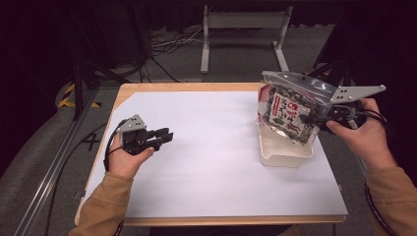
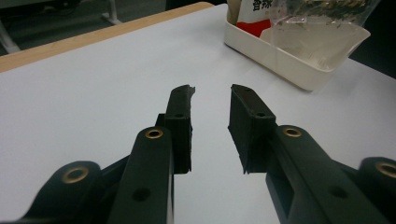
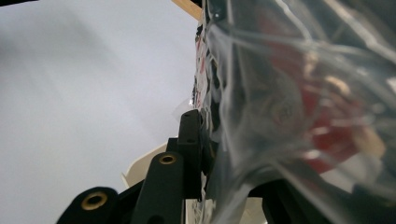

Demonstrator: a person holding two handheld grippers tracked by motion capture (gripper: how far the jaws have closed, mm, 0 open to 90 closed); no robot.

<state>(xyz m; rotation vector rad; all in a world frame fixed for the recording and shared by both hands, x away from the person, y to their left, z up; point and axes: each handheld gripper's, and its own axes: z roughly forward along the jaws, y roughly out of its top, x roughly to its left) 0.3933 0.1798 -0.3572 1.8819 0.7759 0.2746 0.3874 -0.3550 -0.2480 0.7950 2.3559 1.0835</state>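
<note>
Jaws of the right gripper (image 1: 314, 119) pinched a clear plastic bag of dark snacks with a red label (image 1: 290, 108), upright over a white plastic tub (image 1: 287, 156) at three o'clock. The left gripper (image 1: 164, 136), at nine o'clock, stood part-open, empty, above the white table sheet (image 1: 216, 162).

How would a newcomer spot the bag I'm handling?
Look to the right edge of the white table, where a cream tray sits. Standing in it, clamped by the right gripper, is the clear plastic bag, with red-and-white labelling and dark speckled contents.
</note>
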